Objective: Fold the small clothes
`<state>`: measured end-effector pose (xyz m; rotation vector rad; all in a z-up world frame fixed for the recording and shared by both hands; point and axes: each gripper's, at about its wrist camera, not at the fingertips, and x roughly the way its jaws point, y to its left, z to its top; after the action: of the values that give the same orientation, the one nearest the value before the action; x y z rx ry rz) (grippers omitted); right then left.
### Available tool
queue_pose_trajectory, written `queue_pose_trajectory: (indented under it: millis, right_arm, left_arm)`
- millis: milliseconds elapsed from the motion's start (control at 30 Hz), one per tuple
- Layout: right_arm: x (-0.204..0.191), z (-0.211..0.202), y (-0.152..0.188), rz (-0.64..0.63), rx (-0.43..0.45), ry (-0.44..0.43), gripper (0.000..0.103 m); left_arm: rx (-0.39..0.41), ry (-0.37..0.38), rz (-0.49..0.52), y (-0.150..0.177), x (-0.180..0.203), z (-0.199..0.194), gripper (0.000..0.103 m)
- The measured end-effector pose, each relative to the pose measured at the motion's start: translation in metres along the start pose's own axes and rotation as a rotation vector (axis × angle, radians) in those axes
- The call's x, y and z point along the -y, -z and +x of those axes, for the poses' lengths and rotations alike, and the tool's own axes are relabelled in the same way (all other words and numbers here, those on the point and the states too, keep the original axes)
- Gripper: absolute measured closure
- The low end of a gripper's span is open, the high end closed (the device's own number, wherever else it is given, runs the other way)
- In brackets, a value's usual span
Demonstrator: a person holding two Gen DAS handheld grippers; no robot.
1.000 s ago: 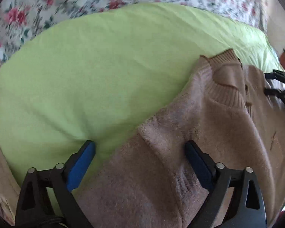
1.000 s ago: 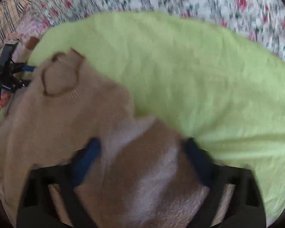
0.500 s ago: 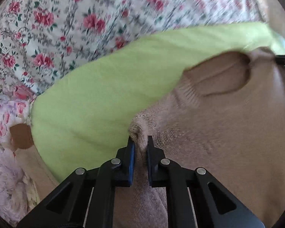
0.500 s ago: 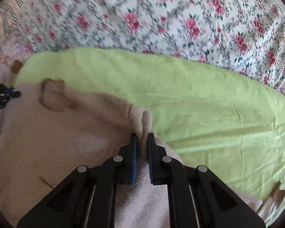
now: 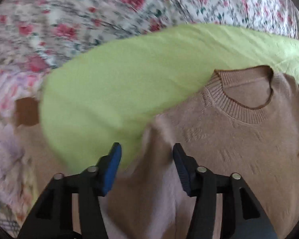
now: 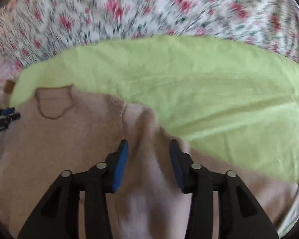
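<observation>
A small tan knit sweater (image 5: 229, 139) lies flat on a lime green cloth (image 5: 119, 83), its ribbed neck hole (image 5: 247, 91) facing away from me. My left gripper (image 5: 146, 157) is open, its blue pads on either side of the sweater's left shoulder ridge. In the right wrist view the sweater (image 6: 69, 139) fills the lower left. My right gripper (image 6: 148, 155) is open over its right shoulder ridge. The left gripper also shows in the right wrist view (image 6: 10, 113), at the far left edge beside the neck hole (image 6: 53, 103).
A white bedsheet with red flowers (image 5: 89, 10) lies beyond the green cloth, also across the top of the right wrist view (image 6: 149, 6). A small brown patch (image 5: 27, 111) shows at the cloth's left corner.
Both grippers were shut on the sweater's shoulders half a second ago; now both have opened and let go. The sweater lies spread out, and both views are blurred by motion.
</observation>
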<state>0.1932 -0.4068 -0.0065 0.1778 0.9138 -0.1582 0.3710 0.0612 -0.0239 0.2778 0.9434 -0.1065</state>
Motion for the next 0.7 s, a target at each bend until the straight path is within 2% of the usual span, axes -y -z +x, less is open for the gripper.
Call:
queue_pose_trajectory:
  millis: [133,267,433,567,700]
  right_arm:
    - [0.022,-0.033,0.029,0.092,0.005,-0.009,0.047]
    - [0.058,-0.061,0.064,0.174,0.004,0.066,0.047]
    - [0.112,-0.093,0.097,0.339,0.054,0.119,0.047]
    - [0.139,-0.106,0.102,0.435,0.099,0.167,0.047]
    - [0.153,-0.111,0.090,0.478,0.141,0.167,0.047]
  left_arm:
    - [0.031,0.058,-0.018,0.033,0.003,-0.047,0.047]
    - [0.035,0.114,-0.022,0.047,0.025,-0.078,0.044]
    - [0.018,0.194,-0.062,0.086,0.065,-0.109,0.041]
    - [-0.012,0.259,-0.093,0.094,0.089,-0.113,0.041]
    - [-0.033,0.318,-0.149,0.103,0.106,-0.117,0.040]
